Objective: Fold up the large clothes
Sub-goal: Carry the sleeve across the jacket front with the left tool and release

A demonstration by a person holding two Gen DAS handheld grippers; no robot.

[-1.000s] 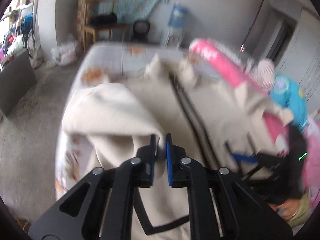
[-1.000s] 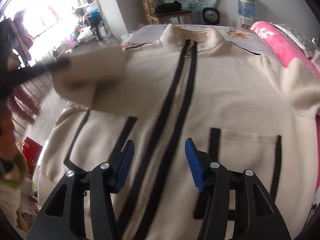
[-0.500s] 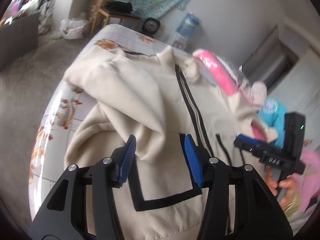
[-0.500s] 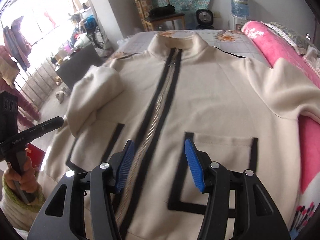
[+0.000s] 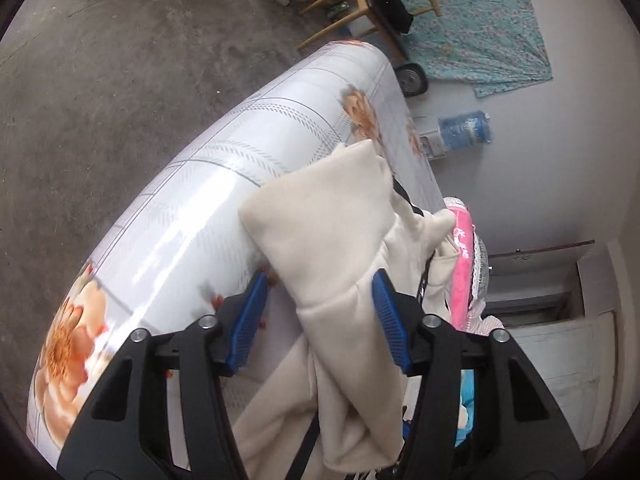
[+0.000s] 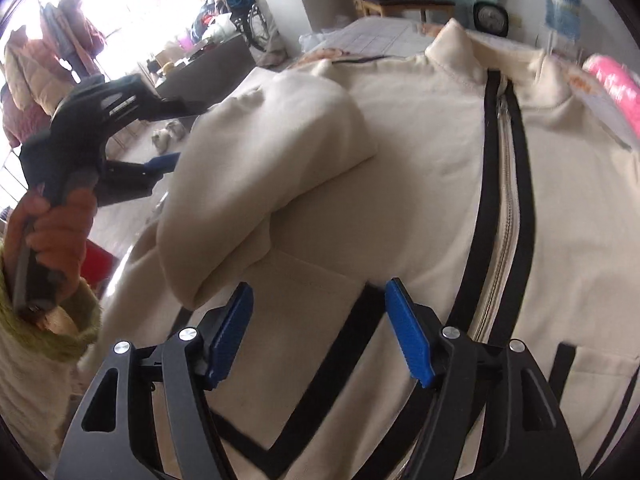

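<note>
Cream jacket lies face up across the bed, covering most of it; collar at the far end, hem nearest the right wrist camera. Bed has a glossy floral cover, bare on the jacket's left side. Black-edged zipper runs down the middle, closed. Left sleeve is folded in over the chest, bunched, cuff end resting near the black-trimmed pocket. Pink blanket sits past the far right shoulder.

Left gripper: jaws parted, having just opened from nearly closed; sleeve fabric lies between the blue pads, but the pads aren't pressing it, so it's released. Left view is strongly rolled, with floor at top left. From the right view the same gripper sits at the bed's left edge, just beside the sleeve, held by a hand in a green cuff.

Right gripper: jaws wide, just opened further, over the left pocket near the hem. Nothing gripped; contact with the cloth can't be judged.

Background: chair, water bottle, patterned wall cloth.
</note>
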